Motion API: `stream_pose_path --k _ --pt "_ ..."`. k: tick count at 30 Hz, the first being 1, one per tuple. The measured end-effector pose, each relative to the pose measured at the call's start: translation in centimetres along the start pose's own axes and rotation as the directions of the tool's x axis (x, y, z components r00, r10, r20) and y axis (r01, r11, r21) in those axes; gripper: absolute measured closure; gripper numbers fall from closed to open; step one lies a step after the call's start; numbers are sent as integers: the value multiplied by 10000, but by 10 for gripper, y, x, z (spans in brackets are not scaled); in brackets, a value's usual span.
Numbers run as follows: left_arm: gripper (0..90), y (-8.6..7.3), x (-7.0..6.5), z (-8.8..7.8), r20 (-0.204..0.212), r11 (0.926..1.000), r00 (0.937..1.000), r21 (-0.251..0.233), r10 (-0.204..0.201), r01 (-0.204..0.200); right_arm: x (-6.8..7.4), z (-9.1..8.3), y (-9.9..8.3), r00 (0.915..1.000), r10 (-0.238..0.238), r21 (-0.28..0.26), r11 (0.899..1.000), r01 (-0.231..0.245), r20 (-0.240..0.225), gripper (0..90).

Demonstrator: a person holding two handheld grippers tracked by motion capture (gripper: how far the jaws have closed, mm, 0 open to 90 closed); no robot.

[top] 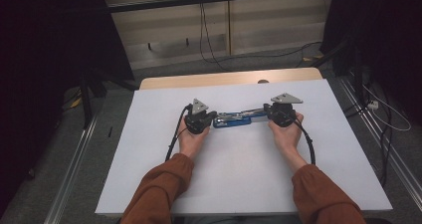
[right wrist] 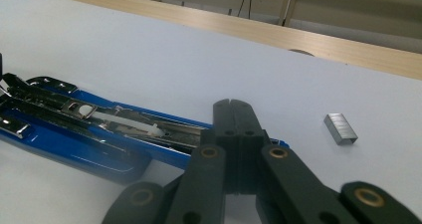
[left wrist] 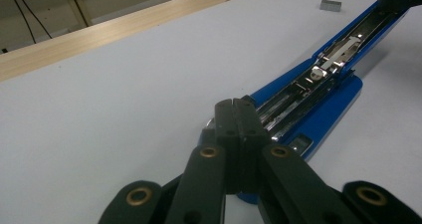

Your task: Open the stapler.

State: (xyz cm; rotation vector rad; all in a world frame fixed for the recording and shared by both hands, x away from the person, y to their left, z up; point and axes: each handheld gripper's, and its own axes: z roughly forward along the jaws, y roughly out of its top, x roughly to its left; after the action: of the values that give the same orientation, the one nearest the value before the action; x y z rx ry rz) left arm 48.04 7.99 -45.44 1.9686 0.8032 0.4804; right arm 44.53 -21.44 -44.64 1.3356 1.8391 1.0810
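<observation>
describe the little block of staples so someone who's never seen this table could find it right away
Start at the white table top, then find the blue stapler lying opened out flat in its middle. Just beyond the stapler's end by the right gripper lies the staple block, apart from it: a small grey metal strip, the only loose piece there.

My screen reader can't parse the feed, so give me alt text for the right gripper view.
The right gripper has its black fingers shut together, their tips over one end of an opened blue stapler lying flat on the white table with its metal staple channel exposed. A small grey block of staples lies apart on the table, to the right of the fingers.
</observation>
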Motion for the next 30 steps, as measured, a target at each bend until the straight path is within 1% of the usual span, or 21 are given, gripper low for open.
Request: stream_pose_path --k 2,3,6,8,9,17,21,23,24,25,26,27,28,29,30 --pt "900 0 0 0 18 10000 10000 -20 -36 36 1 0 0 10000 -5 9 10000 5 -30 900" --pt "900 1 0 -1 36 10000 10000 -25 9 -9 1 1 0 10000 -14 30 10000 14 -41 900" --pt "900 2 0 -3 88 9997 10000 -244 -30 32 0 0 0 10000 29 7 10000 -29 -64 900" --pt "900 3 0 -3 56 9997 10000 -252 40 -39 0 0 0 9999 85 -48 10000 -86 -74 900" --pt "900 3 0 -3 75 9996 10000 -268 -12 14 -1 0 0 9999 92 -54 9999 -92 -105 900" --pt "900 3 0 -3 81 9996 10000 -287 4 -1 -3 -2 1 9998 88 -77 9999 -89 -168 900" --pt "898 3 1 -5 136 9993 9997 -329 -199 204 -4 -5 1 9994 89 -257 9996 -98 -343 900" --pt "868 3 2 -5 181 9979 9984 -357 -542 548 -6 -7 2 9991 69 -310 9995 -82 -430 900" --pt "820 3 2 -6 29 9975 9981 -345 -621 622 -7 -8 2 9985 79 -344 9994 -97 -534 884" --pt "780 3 2 -6 12 9974 9980 -371 -625 625 -8 -9 2 9985 50 -333 9994 -69 -552 866" --pt "781 3 2 -6 38 9975 9982 -367 -603 604 -9 -10 2 9985 35 -316 9995 -52 -547 860" --pt "781 3 2 -7 45 9979 9986 -354 -533 534 -10 -10 2 9978 15 -349 9994 -38 -659 851" --pt "769 3 2 -7 27 9977 9985 -383 -553 553 -11 -11 2 9974 29 -339 9994 -54 -723 838" --pt "738 3 2 -7 -9 9973 9981 -384 -620 619 -12 -12 2 9975 34 -326 9995 -57 -702 823" --pt "698 4 2 -7 -43 9969 9977 -400 -681 678 -13 -12 1 9967 30 -343 9994 -58 -813 814"
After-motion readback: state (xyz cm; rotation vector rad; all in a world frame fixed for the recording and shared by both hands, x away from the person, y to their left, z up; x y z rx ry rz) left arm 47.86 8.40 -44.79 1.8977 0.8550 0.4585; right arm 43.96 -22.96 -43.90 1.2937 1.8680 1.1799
